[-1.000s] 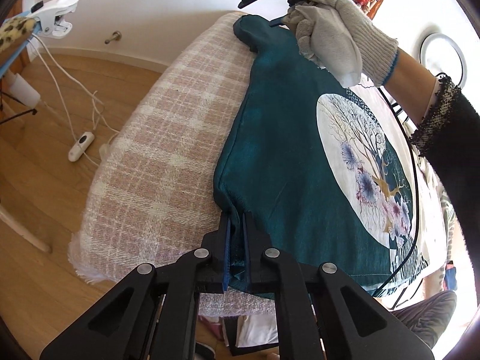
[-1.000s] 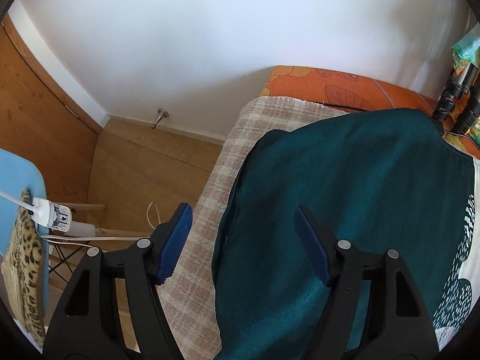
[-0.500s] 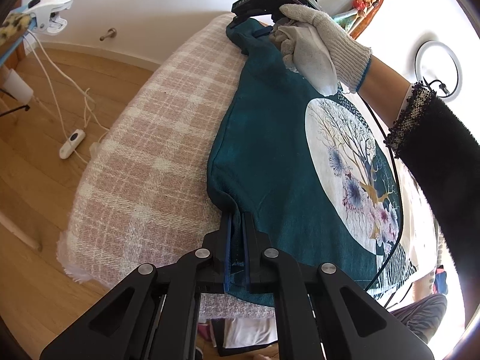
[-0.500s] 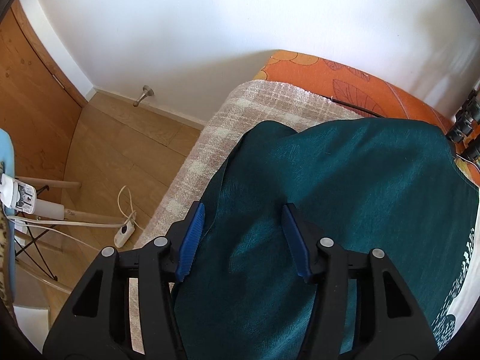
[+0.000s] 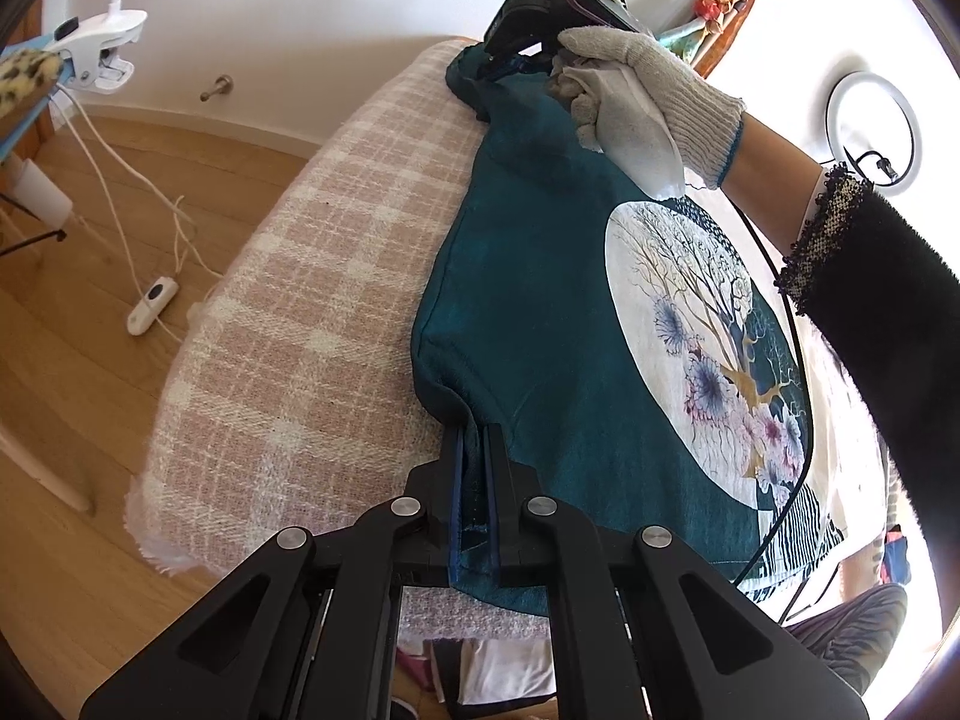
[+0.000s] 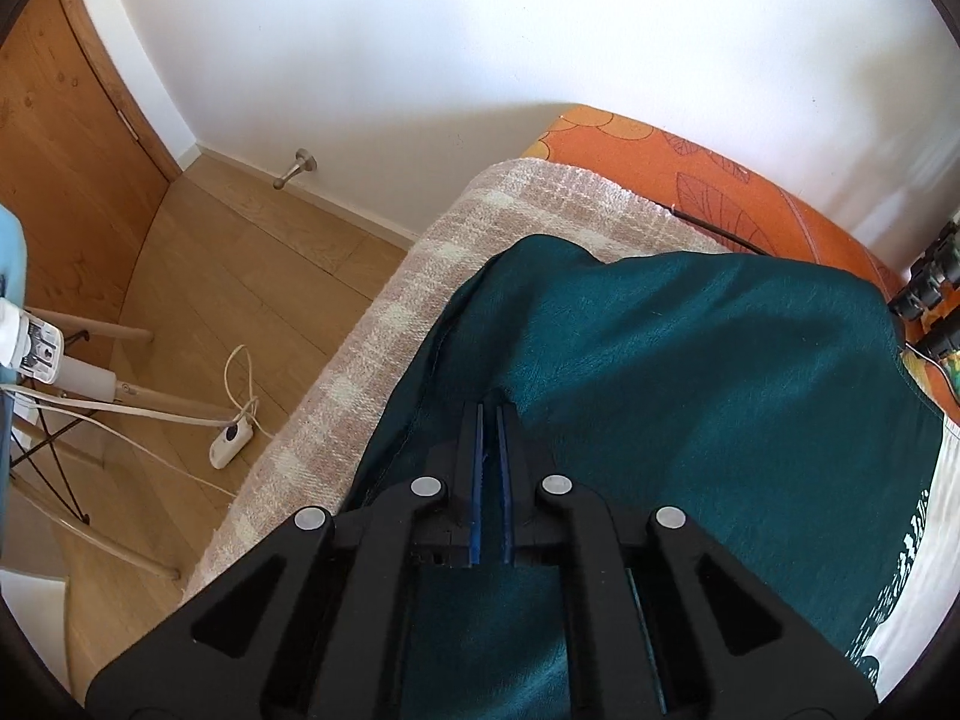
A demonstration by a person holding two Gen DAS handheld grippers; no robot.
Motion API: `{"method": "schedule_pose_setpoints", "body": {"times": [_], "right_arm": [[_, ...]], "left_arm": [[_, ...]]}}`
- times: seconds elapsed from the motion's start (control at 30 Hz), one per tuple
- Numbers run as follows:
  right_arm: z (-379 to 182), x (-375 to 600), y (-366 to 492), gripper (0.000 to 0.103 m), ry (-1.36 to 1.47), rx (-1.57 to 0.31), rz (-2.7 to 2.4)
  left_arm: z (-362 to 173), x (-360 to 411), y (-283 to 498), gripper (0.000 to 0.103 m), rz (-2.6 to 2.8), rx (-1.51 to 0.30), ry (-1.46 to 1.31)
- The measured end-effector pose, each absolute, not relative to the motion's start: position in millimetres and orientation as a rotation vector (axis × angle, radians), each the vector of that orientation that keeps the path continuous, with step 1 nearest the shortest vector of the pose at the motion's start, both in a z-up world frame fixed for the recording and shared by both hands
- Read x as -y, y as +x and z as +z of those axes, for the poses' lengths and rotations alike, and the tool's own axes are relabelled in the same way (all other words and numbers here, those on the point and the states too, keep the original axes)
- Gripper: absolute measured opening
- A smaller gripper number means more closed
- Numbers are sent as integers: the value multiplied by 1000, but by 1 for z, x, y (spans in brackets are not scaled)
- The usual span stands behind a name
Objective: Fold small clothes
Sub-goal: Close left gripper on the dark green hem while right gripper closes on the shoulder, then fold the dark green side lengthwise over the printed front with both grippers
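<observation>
A teal shirt [image 5: 540,312] with a round white tree-and-flower print lies on a pink plaid blanket [image 5: 312,324]. My left gripper [image 5: 472,438] is shut on the shirt's near left edge, with cloth pinched between the blue pads. My right gripper [image 5: 510,63], held in a gloved hand, is at the far end of the shirt. In the right wrist view the right gripper [image 6: 491,411] is shut on a fold of the teal shirt [image 6: 690,372] near its left edge.
The blanket [image 6: 372,360] covers a bed with an orange leaf-print sheet [image 6: 708,180]. Left of the bed is wooden floor [image 5: 72,360] with white cables and a switch [image 5: 153,306]. A clip lamp [image 5: 99,39] stands at the far left. A ring light [image 5: 870,114] is at the right.
My right gripper has closed from wide open onto the teal cloth at the far end. My left gripper has stayed shut on the near edge.
</observation>
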State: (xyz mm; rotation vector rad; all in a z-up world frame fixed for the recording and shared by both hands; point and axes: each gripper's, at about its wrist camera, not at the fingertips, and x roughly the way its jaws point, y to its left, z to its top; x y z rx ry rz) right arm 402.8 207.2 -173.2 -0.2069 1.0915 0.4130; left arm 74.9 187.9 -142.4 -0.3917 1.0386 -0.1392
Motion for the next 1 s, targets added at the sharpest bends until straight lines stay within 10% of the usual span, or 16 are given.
{"method": "schedule_pose_setpoints", "body": {"times": [0.63,0.7,0.77,1.0], "right_arm": [[-129,-130,398,3,3,-1024,424],[-135,-140,402,13,65,-1080,496],[-141,-159,399,66,48,-1086,525],[-172,-236,394,65,-192,-1094,491]], "left_arm": [[-111,-146,67,4,-212,-950,-281],[-112,-145,68,4,-208,-950,-271],[-112,-145,69,4,-201,-951,-274],[-114,-149,75,4,-196,-960,-283]]}}
